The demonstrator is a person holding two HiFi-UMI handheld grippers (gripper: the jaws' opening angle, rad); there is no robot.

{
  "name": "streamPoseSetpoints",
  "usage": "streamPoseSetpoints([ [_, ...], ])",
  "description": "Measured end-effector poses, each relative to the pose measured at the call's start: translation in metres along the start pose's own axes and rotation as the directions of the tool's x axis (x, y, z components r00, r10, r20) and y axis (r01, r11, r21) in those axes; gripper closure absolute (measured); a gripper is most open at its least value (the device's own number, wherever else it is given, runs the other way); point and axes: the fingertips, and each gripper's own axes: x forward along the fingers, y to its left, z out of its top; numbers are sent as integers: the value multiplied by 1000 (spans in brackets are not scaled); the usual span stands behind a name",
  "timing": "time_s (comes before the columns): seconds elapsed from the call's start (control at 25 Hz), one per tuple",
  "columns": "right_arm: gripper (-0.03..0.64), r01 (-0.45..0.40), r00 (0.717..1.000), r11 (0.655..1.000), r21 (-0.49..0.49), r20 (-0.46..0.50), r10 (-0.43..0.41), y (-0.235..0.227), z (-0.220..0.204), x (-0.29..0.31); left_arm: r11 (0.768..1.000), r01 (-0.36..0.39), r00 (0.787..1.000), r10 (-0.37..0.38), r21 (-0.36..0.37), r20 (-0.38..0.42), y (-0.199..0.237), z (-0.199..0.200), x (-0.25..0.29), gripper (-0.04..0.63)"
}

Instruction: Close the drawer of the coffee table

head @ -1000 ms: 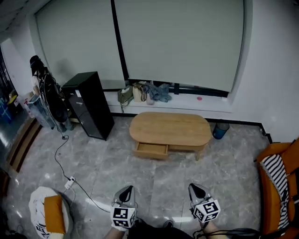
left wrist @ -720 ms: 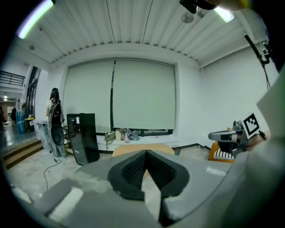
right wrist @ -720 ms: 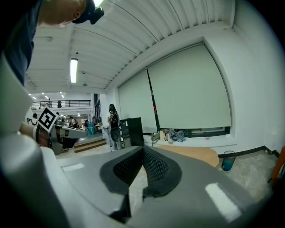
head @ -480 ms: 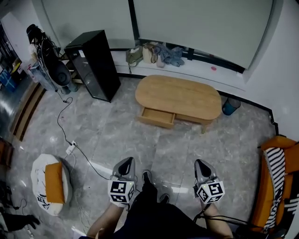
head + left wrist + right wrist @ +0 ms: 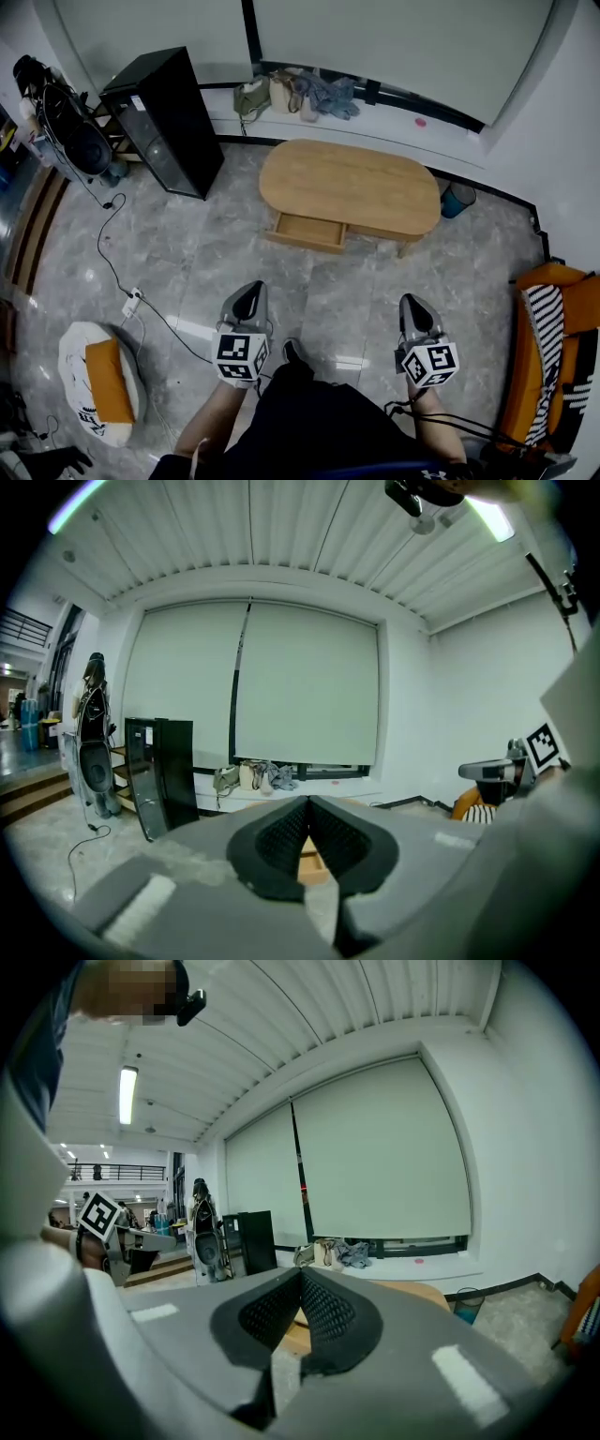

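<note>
An oval wooden coffee table (image 5: pixel 352 186) stands on the grey tiled floor below the window. Its left drawer (image 5: pixel 304 232) is pulled out toward me and looks empty. My left gripper (image 5: pixel 246 300) and right gripper (image 5: pixel 413 310) are held side by side well short of the table, over the floor, both shut with nothing between the jaws. In the left gripper view the drawer (image 5: pixel 310 859) shows through the gap under the shut left gripper (image 5: pixel 307 804). In the right gripper view the table top (image 5: pixel 412 1294) lies just beyond the shut right gripper (image 5: pixel 300 1277).
A tall black cabinet (image 5: pixel 161 120) stands left of the table. A cable and power strip (image 5: pixel 129 303) run across the floor at the left. A white and orange bag (image 5: pixel 98 397) lies lower left. An orange chair (image 5: pixel 553 347) is at the right, a blue bin (image 5: pixel 458 199) beside the table.
Both grippers and my view have moved forward toward the coffee table, which now looks larger and nearer. Both stay shut and empty. The drawer remains pulled out.
</note>
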Motion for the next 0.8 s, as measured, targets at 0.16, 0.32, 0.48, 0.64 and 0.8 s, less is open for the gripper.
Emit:
streamPoseSetpoints([
  [0.16, 615, 18, 1000, 1000, 6, 3, -18, 5, 9, 42, 1000, 9, 1000, -9, 7, 0, 35, 11, 29, 594],
  [0.32, 615, 23, 1000, 1000, 9, 4, -23, 22, 13, 82, 1000, 9, 1000, -9, -1, -20, 75, 10, 46, 594],
  [0.48, 615, 6, 1000, 1000, 18, -1, -6, 39, 10, 111, 1000, 3, 999, -3, -10, -50, 102, 0, 59, 594],
  [0.64, 615, -3, 1000, 1000, 11, -30, 3, 45, 2, 128, 1000, 7, 998, -8, -26, -70, 113, -7, 72, 594],
  [0.8, 615, 3, 999, 1000, 23, -48, -2, 35, -3, 144, 999, 27, 996, -29, -25, -81, 111, -8, 91, 594],
])
